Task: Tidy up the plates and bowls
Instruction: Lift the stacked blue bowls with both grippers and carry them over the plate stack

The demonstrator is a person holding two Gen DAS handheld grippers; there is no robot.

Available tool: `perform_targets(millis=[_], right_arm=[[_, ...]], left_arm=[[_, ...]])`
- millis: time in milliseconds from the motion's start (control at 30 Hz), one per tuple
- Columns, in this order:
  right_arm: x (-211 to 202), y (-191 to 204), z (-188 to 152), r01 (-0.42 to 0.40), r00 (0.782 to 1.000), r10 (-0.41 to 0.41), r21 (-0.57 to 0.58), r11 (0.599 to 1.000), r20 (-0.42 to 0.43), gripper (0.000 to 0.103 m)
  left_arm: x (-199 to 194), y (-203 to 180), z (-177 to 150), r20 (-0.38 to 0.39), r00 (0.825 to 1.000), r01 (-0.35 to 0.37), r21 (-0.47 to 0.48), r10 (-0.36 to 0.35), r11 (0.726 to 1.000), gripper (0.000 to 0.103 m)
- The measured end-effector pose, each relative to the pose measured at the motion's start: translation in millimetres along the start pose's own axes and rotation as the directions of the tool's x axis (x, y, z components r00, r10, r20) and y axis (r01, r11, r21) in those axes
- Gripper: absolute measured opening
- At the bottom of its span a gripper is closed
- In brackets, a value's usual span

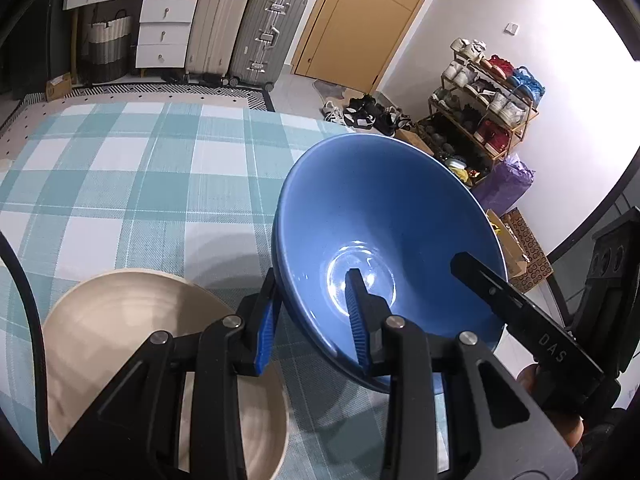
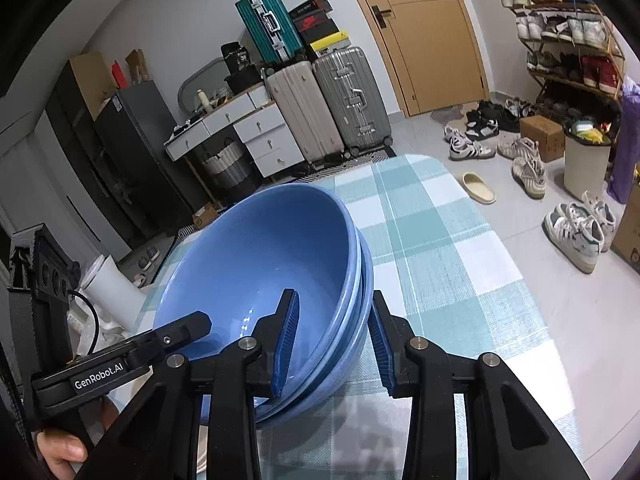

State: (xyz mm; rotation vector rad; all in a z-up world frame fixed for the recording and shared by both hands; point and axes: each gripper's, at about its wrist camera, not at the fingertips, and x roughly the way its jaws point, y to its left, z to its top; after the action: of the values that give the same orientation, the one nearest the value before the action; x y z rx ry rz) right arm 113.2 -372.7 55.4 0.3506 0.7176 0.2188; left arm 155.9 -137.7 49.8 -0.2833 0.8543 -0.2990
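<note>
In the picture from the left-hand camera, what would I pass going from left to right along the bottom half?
Beige plate → left gripper, clamped on the rim of the blue bowls → right gripper coming in from the right onto the opposite rim. All of it sits over the checked tablecloth.

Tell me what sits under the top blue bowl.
Another blue bowl is nested under the top blue bowl; its rim shows at the side. Whether more bowls lie below is hidden.

Home entryway (suitcases [image 2: 328, 108], shoe rack [image 2: 568, 40]).
</note>
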Motion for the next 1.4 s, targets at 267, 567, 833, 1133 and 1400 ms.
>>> perform_targets(millis=[267, 567, 833, 1133, 1400], right_arm=[[-23, 14, 2, -0.006, 1.000, 0.007, -0.017, 1.000, 0.019, 0.036], [-37, 34, -2, -0.019, 1.000, 0.020, -0.044, 0.999, 0.020, 0.036], [-43, 55, -6, -0.039, 0.999, 0.040, -0.071, 0.997, 0.014, 0.036], [-47, 80, -10, -0.059, 0.998, 0.060, -0.101, 0.993, 0.006, 0.036], [-43, 102, -15, -0.081, 0.997, 0.081, -0.121, 0.989, -0.010, 0.036]], left_arm=[[-34, -7, -6, 0.032, 0.999, -0.001, 0.004, 0.001, 1.000, 0.029], [-73, -6, -16, 0.064, 0.998, -0.020, 0.000, 0.020, 1.000, 0.029], [-108, -3, -26, 0.088, 0.995, -0.043, -0.009, 0.044, 0.999, 0.029], [-140, 6, -35, 0.102, 0.992, -0.069, -0.021, 0.071, 0.997, 0.029], [-167, 19, -44, 0.108, 0.989, -0.094, -0.037, 0.097, 0.995, 0.029]])
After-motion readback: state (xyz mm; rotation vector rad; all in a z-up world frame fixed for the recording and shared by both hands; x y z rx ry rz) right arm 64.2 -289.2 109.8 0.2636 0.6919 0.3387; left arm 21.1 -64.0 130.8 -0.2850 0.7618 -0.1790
